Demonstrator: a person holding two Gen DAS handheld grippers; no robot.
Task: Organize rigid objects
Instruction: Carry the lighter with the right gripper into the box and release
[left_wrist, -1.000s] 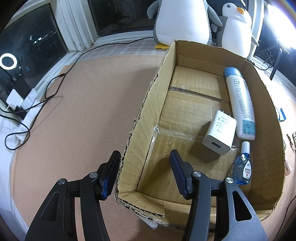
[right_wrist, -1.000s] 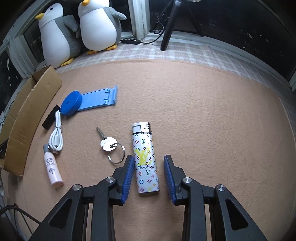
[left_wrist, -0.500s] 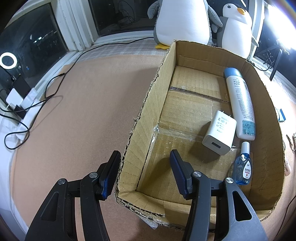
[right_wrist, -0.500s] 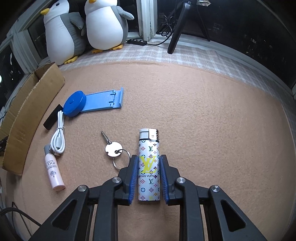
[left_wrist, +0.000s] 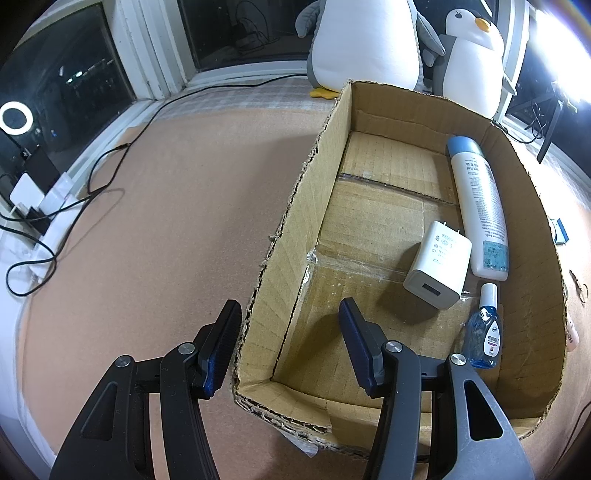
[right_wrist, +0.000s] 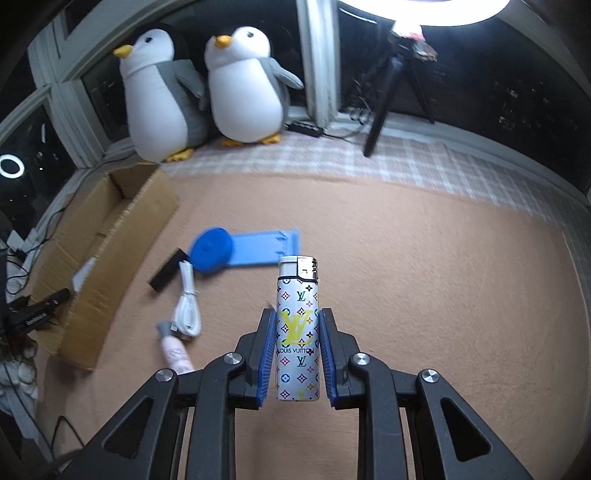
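The cardboard box (left_wrist: 369, 236) was the largest thing in play and serves as the landmark. Only the left wrist view looked into it: a long white bottle with a blue cap (left_wrist: 478, 206) lay along the wall on the right of that view, a white charger block (left_wrist: 437, 269) lay just beside the bottle's lower end, and a small blue bottle (left_wrist: 485, 332) lay nearer the camera than the charger, against the same wall. The right wrist view showed that box (right_wrist: 107, 254) only from outside, at its left edge, with the contents hidden.

Two plush penguins (right_wrist: 207, 88) stood behind the box by the window, fully seen in the right wrist view, cropped in the left.

The left gripper (left_wrist: 290, 343) straddled the box's near left wall, one finger outside and one inside; its jaws stood apart, and whether the pads pressed the cardboard could not be told.

Only the right wrist view showed the loose items on the tan mat, all to the right of the box: a blue stand (right_wrist: 264, 249) with a blue round case (right_wrist: 210, 251) at its end, a coiled white cable (right_wrist: 188, 306), a pink tube (right_wrist: 175, 350) and a black strip (right_wrist: 167, 275).

The right gripper (right_wrist: 297, 349) was clamped on the patterned lighter (right_wrist: 297, 328), held clear of the mat, well to the right of the box, metal cap pointing away.
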